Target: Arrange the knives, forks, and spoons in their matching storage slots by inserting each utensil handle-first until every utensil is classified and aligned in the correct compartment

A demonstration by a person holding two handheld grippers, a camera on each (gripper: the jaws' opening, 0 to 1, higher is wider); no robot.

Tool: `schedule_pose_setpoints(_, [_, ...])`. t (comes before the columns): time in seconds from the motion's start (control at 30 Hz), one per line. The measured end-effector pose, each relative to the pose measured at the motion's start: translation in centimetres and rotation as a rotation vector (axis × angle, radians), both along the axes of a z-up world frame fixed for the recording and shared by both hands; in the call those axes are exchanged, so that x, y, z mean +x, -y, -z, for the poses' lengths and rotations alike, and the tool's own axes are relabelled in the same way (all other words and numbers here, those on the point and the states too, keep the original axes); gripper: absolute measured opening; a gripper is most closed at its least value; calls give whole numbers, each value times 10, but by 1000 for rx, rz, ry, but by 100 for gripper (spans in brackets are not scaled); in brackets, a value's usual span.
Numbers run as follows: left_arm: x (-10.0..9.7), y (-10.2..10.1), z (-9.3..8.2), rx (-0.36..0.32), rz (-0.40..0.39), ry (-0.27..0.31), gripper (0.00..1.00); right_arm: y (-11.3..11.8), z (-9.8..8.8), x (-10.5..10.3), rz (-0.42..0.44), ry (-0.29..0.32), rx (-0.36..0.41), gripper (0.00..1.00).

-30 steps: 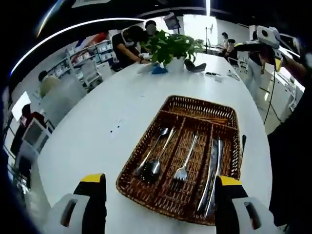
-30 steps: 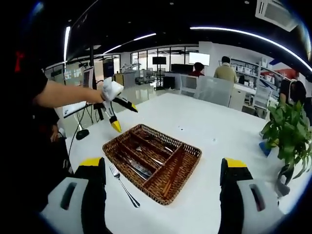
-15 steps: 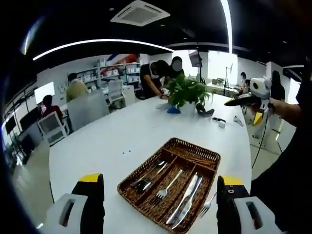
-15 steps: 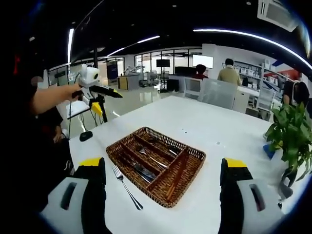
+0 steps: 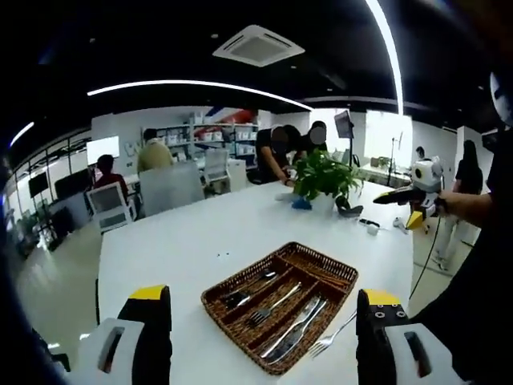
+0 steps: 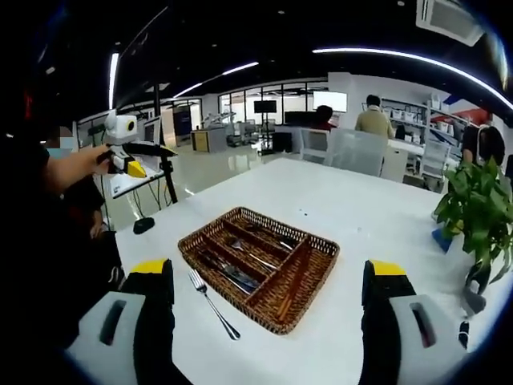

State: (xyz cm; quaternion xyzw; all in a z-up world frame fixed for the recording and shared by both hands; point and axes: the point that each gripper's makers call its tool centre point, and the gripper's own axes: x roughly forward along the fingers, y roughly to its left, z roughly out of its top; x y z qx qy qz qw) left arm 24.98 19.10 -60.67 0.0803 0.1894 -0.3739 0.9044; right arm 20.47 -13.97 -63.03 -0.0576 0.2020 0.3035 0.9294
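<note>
One wicker tray [image 5: 314,269] [image 6: 313,245] sits on the white desk [image 5: 184,249] [image 6: 353,208], and both views now take it in from farther back and higher than a second ago, when the left gripper view looked steeply down into it. Left gripper [image 5: 260,337]: fingers spread wide, nothing between them. Right gripper [image 6: 268,309]: fingers spread wide, nothing between them. In the left gripper view the right gripper [image 5: 417,195] is held up in a hand beyond the tray's far right corner; in the right gripper view the left gripper [image 6: 128,150] is held up left of the tray, higher and farther from it than a second ago, when it hung just over the tray's left edge.

Count, relative to the tray:
- 1 fork [image 5: 333,337] [image 6: 213,303] outside, on the desk just beside the tray's long side, as before
- 1 fork [image 5: 271,305] inside, middle slot
- 2 spoons [image 5: 240,293] inside, slot next to that fork; count is clearer in the earlier close view
- 2 knives [image 5: 295,330] inside, slot nearest the loose fork
- 1 crosswise slot at the tray's end, contents too dim to tell

Potted plant [image 5: 323,178] [image 6: 477,216] stands well beyond the tray
</note>
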Motion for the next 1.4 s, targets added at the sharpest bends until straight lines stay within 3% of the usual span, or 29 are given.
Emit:
schedule_pose_setpoints(0.17, [-10,-12,1,16,-32,27,100,0,1,-1,-11,1,-8,99])
schedule_pose_setpoints(0.43, [-20,-15,2,59,-46,50,100,-5,-3,4,-46,26,-35,99])
schedule_pose_setpoints(0.7, [-26,-18,2,57,-51,55,100,-6,-6,6,-64,37,-56,99])
schedule_pose_setpoints(0.83, [-29,-19,5,56,-48,49,100,-5,-7,7,-62,39,-56,99])
schedule_pose_setpoints(1.07, [-34,-26,23,178,-31,46,100,2,-4,6,-38,34,-73,99])
schedule_pose_setpoints(1.4, [-35,-23,29,173,-17,13,100,7,-3,6,-34,34,-95,99])
